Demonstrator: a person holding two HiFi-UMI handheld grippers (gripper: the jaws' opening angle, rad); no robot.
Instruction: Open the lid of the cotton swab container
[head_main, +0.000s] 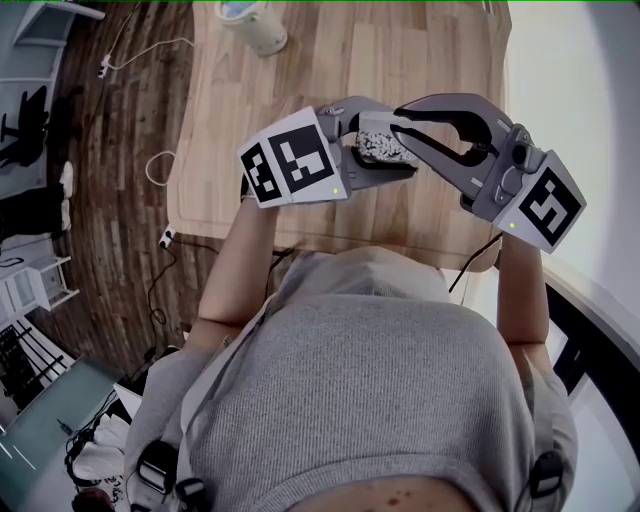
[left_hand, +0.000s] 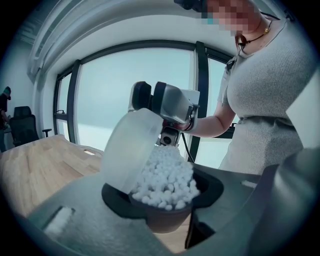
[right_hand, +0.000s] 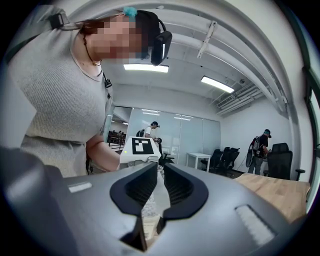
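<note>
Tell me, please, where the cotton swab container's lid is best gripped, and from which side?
Take the lid by its thin upper rim, away from where it joins the cotton swab container. Come in from opposite the left gripper, which clamps the container. The lid stands tilted open, so that rim offers a flat edge for fingers. The right gripper appears to pinch it there.

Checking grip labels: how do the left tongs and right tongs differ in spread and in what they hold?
The left tongs stand wide apart; the right tongs are nearly together. The left tongs grip the dark container, while the right tongs pinch its thin translucent lid, already tilted up. Both are grey and clamp parts of one item.
</note>
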